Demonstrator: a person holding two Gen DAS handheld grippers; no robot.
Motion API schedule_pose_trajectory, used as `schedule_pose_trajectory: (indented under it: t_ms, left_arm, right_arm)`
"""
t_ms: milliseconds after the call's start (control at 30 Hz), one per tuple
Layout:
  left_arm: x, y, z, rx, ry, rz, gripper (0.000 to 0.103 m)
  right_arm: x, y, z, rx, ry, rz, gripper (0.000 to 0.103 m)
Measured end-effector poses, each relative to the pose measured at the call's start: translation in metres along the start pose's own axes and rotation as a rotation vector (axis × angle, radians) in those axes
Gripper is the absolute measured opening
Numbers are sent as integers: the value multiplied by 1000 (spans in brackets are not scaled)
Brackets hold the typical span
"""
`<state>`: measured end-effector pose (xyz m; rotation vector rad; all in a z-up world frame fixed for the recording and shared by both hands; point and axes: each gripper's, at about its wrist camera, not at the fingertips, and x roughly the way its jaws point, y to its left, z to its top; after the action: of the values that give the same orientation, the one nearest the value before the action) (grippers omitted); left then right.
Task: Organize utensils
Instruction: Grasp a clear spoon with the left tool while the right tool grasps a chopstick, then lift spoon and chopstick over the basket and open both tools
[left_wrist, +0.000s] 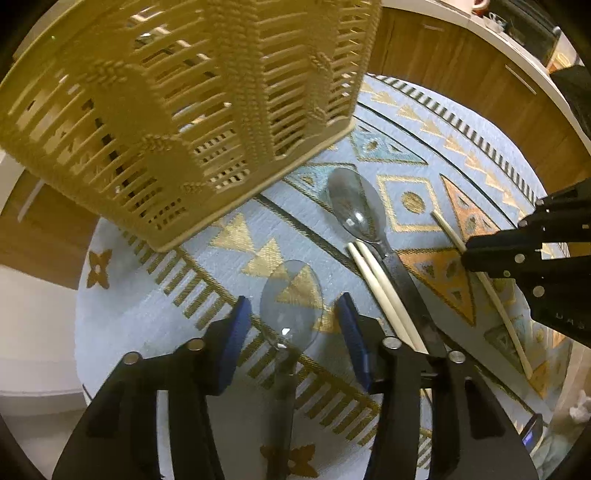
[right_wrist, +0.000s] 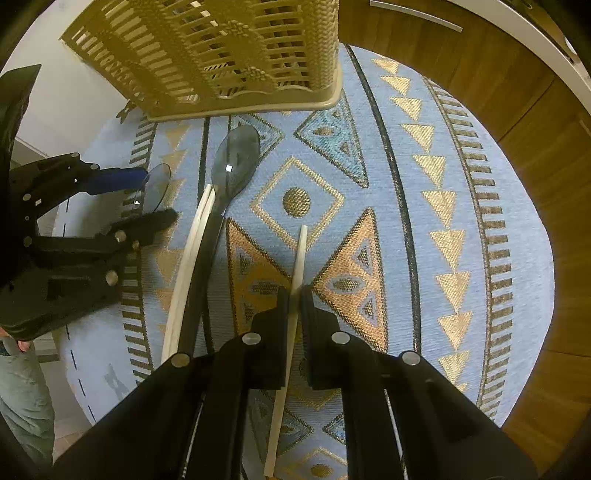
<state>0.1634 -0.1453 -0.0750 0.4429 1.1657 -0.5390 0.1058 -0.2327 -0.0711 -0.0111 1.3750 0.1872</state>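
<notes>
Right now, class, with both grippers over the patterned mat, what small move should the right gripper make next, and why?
Probably lift. The right gripper looks closed on the single chopstick, which still lies along the mat. Raising it would free it for the beige basket ahead, while the left gripper is open around a clear spoon.

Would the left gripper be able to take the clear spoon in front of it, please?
Probably yes: the left gripper is open, with the clear spoon already between its blue pads and nothing over it.
</notes>
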Motion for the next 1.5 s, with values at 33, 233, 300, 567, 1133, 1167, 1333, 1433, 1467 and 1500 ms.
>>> schedule_pose_trajectory:
  t_ms: [33, 233, 300, 567, 1133, 1167, 1333, 1433, 1467, 1500]
  left_arm:
    - [0, 3, 0, -8, -1, -2, 39]
    - [-6, 10, -3, -53, -28, 0, 31]
    - [-7, 12, -5, -64, -39, 3, 31]
    - [-28, 32, -24, -119, -99, -42, 31]
    - [-118, 37, -48, -163, -418, -126, 31]
    - [-128, 36, -52, -156, -451, -122, 31]
    - [-164, 36, -58, -160, -603, -130, 31]
    - [-182, 38, -56, -185, -715, -134, 31]
    - [-188, 40, -55, -199, -743, -137, 31]
    - [-195, 45, -53, -222, -779, -145, 31]
  right_arm:
    - [1, 1, 0, -1, 4, -3, 6]
    - [2, 8, 4, -13, 29, -23, 7]
    - [3, 8, 3, -11, 35, -15, 8]
    - [5, -2, 11, 7, 50, 18, 12]
    - [-17, 5, -16, -58, -113, 29, 4]
    - [-23, 3, -18, -57, -139, 47, 4]
    - [-70, 1, -33, -100, -355, 161, 5]
    - [-105, 3, -38, -131, -503, 238, 4]
    - [-118, 4, -39, -140, -553, 258, 4]
    - [-133, 6, -39, -146, -617, 268, 4]
